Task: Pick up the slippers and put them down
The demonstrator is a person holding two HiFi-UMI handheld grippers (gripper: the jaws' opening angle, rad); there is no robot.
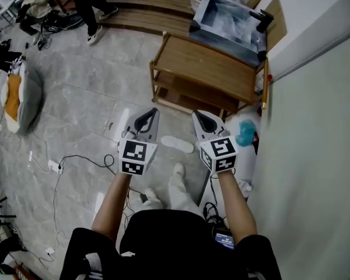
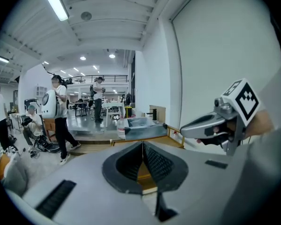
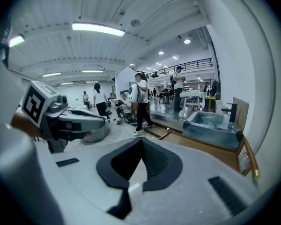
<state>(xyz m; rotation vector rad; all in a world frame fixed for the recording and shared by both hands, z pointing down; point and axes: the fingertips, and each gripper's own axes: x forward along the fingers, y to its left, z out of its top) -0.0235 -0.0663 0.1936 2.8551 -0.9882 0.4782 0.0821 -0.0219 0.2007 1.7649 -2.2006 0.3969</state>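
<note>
In the head view one white slipper (image 1: 177, 144) lies flat on the grey floor, between and below my two raised grippers. A second white shape (image 1: 119, 124) lies beside the left gripper; I cannot tell whether it is a slipper. My left gripper (image 1: 155, 111) and right gripper (image 1: 193, 113) are held side by side, high above the floor, both shut with nothing between the jaws. In the left gripper view the dark pads (image 2: 152, 161) meet over the wooden shelf. In the right gripper view the pads (image 3: 152, 158) also meet.
A low wooden shelf rack (image 1: 210, 69) stands ahead with a clear plastic bin (image 1: 230, 19) on its far end. A white wall (image 1: 315, 127) runs along the right. A grey and orange cushion (image 1: 20, 95) and floor cables (image 1: 76, 159) lie left. A person (image 1: 93, 4) stands far back.
</note>
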